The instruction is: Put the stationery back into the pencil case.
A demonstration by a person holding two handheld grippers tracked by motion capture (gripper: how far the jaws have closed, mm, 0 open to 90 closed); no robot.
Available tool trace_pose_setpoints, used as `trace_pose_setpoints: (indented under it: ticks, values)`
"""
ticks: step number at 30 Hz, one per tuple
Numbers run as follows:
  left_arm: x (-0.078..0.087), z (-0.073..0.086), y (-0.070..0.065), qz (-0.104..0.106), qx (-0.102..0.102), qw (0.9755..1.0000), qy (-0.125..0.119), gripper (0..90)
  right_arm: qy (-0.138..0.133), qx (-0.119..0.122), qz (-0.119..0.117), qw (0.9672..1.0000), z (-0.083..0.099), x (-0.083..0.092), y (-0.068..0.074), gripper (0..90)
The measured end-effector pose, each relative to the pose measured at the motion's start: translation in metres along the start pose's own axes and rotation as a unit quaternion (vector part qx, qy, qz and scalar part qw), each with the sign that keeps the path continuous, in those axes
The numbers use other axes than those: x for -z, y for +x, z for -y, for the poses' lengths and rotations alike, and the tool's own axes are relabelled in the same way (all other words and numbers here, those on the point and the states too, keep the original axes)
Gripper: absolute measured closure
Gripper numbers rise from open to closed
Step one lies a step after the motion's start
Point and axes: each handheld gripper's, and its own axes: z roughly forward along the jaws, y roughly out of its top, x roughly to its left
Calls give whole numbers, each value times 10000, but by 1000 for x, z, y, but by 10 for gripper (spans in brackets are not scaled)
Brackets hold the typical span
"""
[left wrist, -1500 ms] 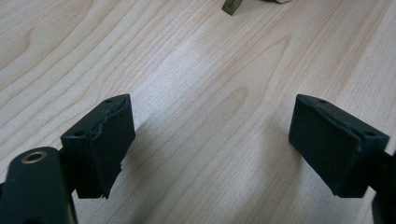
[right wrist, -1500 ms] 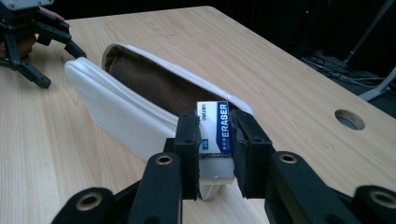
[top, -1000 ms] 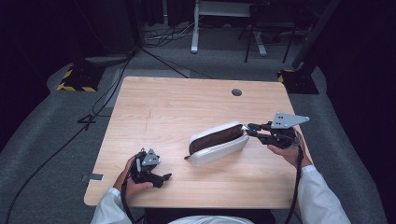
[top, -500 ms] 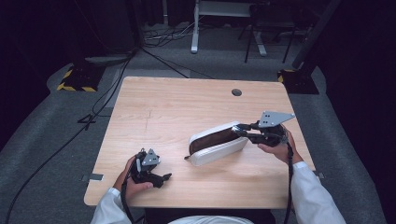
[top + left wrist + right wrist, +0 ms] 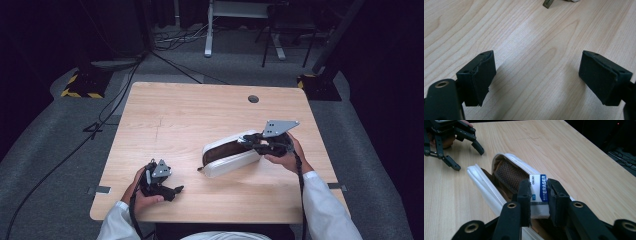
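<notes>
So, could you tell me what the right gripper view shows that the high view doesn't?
The right gripper view shows the right gripper shut on a white eraser with a blue printed sleeve, over the open pencil case's brown mesh lining. The high view alone shows the whole table, both sleeves and the floor. Both share the white case, the wooden tabletop and the open left gripper.

Dim lab or studio, lone wooden bench [image 5: 210, 115] on grey carpet [image 5: 60, 150], floor cables [image 5: 165, 40] at 11 o'clock, hazard-striped stand base [image 5: 80, 85] at 10 o'clock
</notes>
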Motion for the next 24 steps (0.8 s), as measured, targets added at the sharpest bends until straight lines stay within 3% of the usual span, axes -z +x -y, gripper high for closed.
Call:
trace_pose_setpoints:
  ticks: [12, 24]
  values:
    - [0, 0, 0, -1, -2, 10000, 2, 148, 191, -10, -52, 9998, 1, -19, 1, 735]
    - [0, 0, 0, -2, -4, 10000, 2, 148, 234, -132, 33, 9996, 4, -25, -2, 706]
